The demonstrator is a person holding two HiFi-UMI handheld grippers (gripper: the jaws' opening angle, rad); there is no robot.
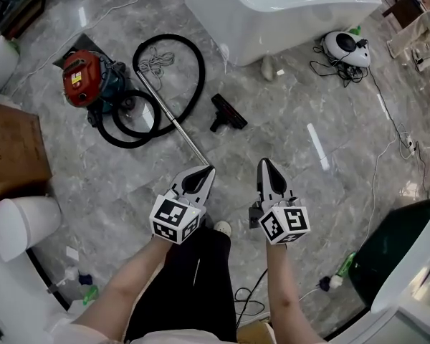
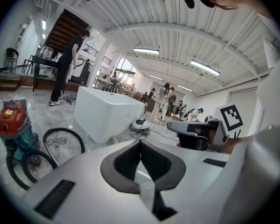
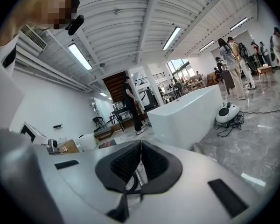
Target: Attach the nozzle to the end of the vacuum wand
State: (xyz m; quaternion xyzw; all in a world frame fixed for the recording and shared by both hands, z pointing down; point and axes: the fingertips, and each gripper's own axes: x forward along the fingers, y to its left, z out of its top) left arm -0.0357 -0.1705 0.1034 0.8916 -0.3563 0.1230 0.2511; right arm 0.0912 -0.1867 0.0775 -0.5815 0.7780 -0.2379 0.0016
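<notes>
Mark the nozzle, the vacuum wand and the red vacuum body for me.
nozzle (image 1: 228, 117): head view, middle of its black head.
vacuum wand (image 1: 190, 141): head view, metal tube's lower stretch.
red vacuum body (image 1: 81, 77): head view, red top cover.

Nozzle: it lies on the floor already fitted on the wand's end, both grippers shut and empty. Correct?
Not fitted. In the head view the nozzle lies on the floor apart from the wand, beside it. The left gripper and right gripper are both shut and empty.

White left hand-held gripper (image 1: 211, 168), matching right hand-held gripper (image 1: 264, 162), black-and-white marker cubes (image 1: 175, 219), black trousers (image 1: 190, 285), white shoe (image 1: 221, 228)
</notes>
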